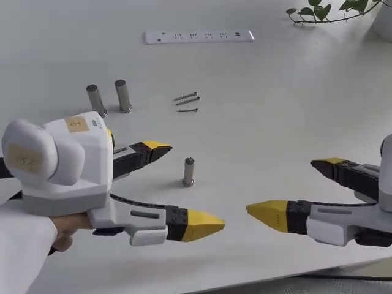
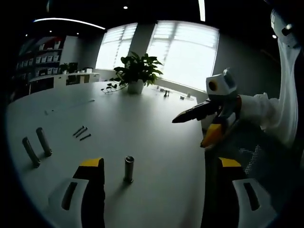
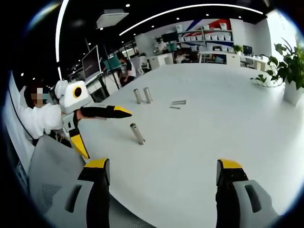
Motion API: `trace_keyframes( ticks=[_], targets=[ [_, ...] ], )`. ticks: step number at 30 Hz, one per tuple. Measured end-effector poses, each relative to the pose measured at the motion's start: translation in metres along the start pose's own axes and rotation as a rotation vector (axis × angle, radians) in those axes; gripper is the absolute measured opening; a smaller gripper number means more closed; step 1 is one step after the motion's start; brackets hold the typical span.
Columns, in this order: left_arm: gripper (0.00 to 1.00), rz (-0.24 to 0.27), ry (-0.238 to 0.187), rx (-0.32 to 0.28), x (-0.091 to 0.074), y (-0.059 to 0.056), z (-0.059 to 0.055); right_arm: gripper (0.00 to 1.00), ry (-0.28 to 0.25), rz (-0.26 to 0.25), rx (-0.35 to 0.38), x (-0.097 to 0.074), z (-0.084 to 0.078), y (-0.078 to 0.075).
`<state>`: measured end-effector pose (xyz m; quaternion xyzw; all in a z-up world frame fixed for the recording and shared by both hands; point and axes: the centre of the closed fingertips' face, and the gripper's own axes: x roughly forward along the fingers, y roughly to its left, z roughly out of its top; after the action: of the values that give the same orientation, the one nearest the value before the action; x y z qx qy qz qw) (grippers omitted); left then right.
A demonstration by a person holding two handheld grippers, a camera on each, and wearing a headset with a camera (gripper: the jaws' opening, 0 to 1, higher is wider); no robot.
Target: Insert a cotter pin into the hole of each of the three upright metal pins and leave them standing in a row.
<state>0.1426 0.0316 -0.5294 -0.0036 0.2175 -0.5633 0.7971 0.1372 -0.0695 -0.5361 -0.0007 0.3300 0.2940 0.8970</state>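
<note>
Three grey metal pins stand upright on the white table: one (image 1: 188, 171) near the middle, two (image 1: 95, 100) (image 1: 123, 96) side by side at the back left. Three small cotter pins (image 1: 187, 102) lie loose beyond the middle pin. My left gripper (image 1: 187, 187) is open at the lower left, its fingertips just short of the middle pin (image 2: 128, 169). My right gripper (image 1: 294, 190) is open at the lower right, well apart from that pin (image 3: 137, 133). Nothing is held between either pair of yellow-tipped jaws.
A white power strip (image 1: 199, 37) lies at the far edge of the table. A potted plant (image 2: 137, 72) stands at the back right corner, its leaves (image 1: 324, 10) reaching into the head view. The table's near edge runs just under the grippers.
</note>
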Motion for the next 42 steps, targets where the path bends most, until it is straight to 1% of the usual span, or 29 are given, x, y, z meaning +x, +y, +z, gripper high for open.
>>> trace_keyframes(
  ticks=[1,2,3,5,6,7,9,10,12,15,17,19,21,24,25,27,29,30,31,32,33,34,37,38,39,40,42],
  targets=[
    [0.99,0.019,-0.021,-0.017,-0.001,0.001,0.002,0.91,0.000,0.001,-0.003,0.000,0.001,0.000],
    [0.99,0.023,-0.026,-0.022,-0.001,0.002,0.003,0.90,0.001,0.001,-0.007,0.000,0.002,0.000],
    [0.99,0.021,-0.023,-0.037,0.000,0.001,0.002,0.89,0.013,0.000,-0.016,0.000,0.002,-0.001],
    [0.99,0.023,-0.010,-0.026,0.001,-0.001,-0.001,0.88,0.030,-0.003,-0.044,0.001,0.002,-0.001],
    [0.99,0.036,0.000,-0.017,0.001,0.001,-0.003,0.87,0.036,0.000,-0.053,0.001,0.003,-0.001],
    [0.99,0.038,0.000,-0.015,0.001,0.001,-0.003,0.85,0.043,0.003,-0.058,0.002,0.003,-0.001],
    [0.99,0.052,-0.003,-0.023,0.001,0.003,-0.002,0.79,0.059,0.015,-0.059,0.003,0.005,-0.002],
    [0.99,0.071,-0.007,-0.026,0.000,0.006,-0.002,0.76,0.065,0.021,-0.059,0.004,0.008,-0.002],
    [0.99,0.089,-0.011,-0.042,0.001,0.008,-0.003,0.74,0.058,0.027,-0.074,0.007,0.015,-0.004],
    [0.99,0.099,-0.015,-0.057,0.005,0.009,-0.004,0.73,0.051,0.035,-0.098,0.012,0.026,-0.006],
    [0.99,0.104,-0.012,-0.057,0.006,0.010,-0.004,0.70,0.042,0.040,-0.114,0.018,0.038,-0.010],
    [0.99,0.111,-0.014,-0.070,0.005,0.010,-0.004,0.68,0.031,0.048,-0.126,0.025,0.051,-0.013],
    [0.99,0.117,-0.016,-0.066,0.004,0.011,-0.003,0.67,0.021,0.060,-0.153,0.032,0.063,-0.014],
    [0.99,0.134,-0.022,-0.056,0.001,0.013,-0.001,0.64,0.033,0.078,-0.222,0.044,0.076,-0.019],
    [0.99,0.147,-0.027,-0.051,-0.001,0.016,0.000,0.64,0.035,0.083,-0.237,0.046,0.080,-0.020],
    [0.99,0.152,-0.026,-0.053,-0.002,0.018,0.000,0.63,0.050,0.090,-0.276,0.051,0.085,-0.020],
    [0.99,0.160,-0.022,-0.055,-0.004,0.020,-0.002,0.62,0.071,0.103,-0.332,0.058,0.093,-0.021],
    [0.99,0.164,-0.018,-0.053,-0.006,0.022,-0.003,0.61,0.086,0.112,-0.337,0.059,0.094,-0.021],
    [0.99,0.167,-0.016,-0.052,-0.006,0.022,-0.004,0.60,0.127,0.141,-0.349,0.061,0.093,-0.019],
    [0.99,0.171,-0.013,-0.058,-0.007,0.024,-0.005,0.57,0.146,0.147,-0.360,0.063,0.094,-0.019],
    [0.99,0.171,-0.011,-0.061,-0.008,0.024,-0.006,0.57,0.153,0.150,-0.380,0.065,0.096,-0.019],
    [0.99,0.172,-0.007,-0.062,-0.009,0.025,-0.007,0.58,0.148,0.153,-0.416,0.068,0.101,-0.019],
    [0.99,0.177,0.003,-0.061,-0.010,0.026,-0.009,0.56,0.163,0.171,-0.471,0.075,0.110,-0.020],
    [0.99,0.179,0.004,-0.061,-0.011,0.027,-0.009,0.55,0.170,0.188,-0.501,0.078,0.114,-0.019],
    [0.99,0.180,0.005,-0.062,-0.011,0.027,-0.009,0.54,0.178,0.196,-0.511,0.078,0.114,-0.019],
    [0.99,0.188,0.009,-0.061,-0.012,0.029,-0.010,0.53,0.209,0.215,-0.533,0.079,0.114,-0.018],
    [0.99,0.197,0.004,-0.060,-0.014,0.031,-0.009,0.51,0.241,0.258,-0.545,0.083,0.114,-0.014]
  ],
)
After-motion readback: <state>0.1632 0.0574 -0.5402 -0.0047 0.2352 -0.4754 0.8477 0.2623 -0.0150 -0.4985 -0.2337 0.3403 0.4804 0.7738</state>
